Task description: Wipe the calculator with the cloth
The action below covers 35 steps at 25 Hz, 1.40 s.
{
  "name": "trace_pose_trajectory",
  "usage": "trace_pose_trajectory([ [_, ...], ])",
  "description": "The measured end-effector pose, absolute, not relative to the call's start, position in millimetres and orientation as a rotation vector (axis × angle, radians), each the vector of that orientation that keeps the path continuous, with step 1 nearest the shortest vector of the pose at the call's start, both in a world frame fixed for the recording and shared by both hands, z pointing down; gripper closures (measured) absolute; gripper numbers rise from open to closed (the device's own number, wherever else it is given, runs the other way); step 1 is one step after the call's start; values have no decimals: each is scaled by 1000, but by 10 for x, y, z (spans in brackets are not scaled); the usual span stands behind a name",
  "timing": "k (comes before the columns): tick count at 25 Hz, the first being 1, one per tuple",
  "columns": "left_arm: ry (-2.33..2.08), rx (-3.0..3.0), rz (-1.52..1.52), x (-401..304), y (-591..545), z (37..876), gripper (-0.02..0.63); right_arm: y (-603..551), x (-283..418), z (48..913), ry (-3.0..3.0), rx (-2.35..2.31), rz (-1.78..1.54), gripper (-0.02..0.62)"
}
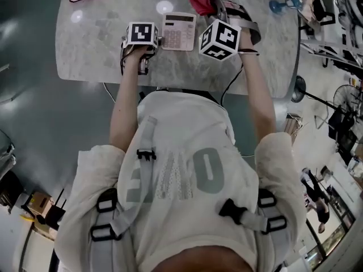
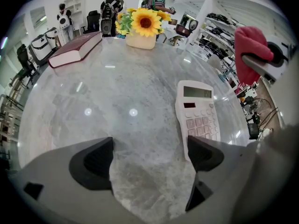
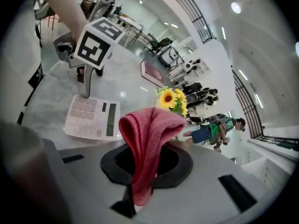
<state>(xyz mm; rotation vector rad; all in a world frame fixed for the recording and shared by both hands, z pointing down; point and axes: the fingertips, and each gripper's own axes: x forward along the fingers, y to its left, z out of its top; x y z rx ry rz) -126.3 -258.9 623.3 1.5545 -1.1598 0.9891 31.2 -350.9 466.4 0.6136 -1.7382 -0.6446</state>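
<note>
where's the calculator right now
In the head view the calculator lies flat on the marble table, just right of the open left gripper and left of the right gripper holding the red cloth.

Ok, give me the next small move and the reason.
Probably bring the right gripper across and down so the cloth meets the calculator: its fingers clamp the cloth, which is off to the calculator's side, and the open left gripper sits beside it.

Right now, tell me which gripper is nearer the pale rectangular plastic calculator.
Left. The left gripper sits beside the left edge of the calculator, jaws open; the right gripper, shut on the red cloth, hangs raised off its right side.
</note>
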Motion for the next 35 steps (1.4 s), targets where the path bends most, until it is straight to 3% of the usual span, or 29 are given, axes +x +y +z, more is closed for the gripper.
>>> trace_pose_trajectory([
  [18, -1133, 1549, 1011, -1258, -2614, 6222, 118, -3351, 176, 5665, -1518, 466, -589, 538],
  [35, -1121, 1541, 1014, -1277, -2622, 6251, 118, -2945, 181, 5963, -1533, 335, -514, 540],
])
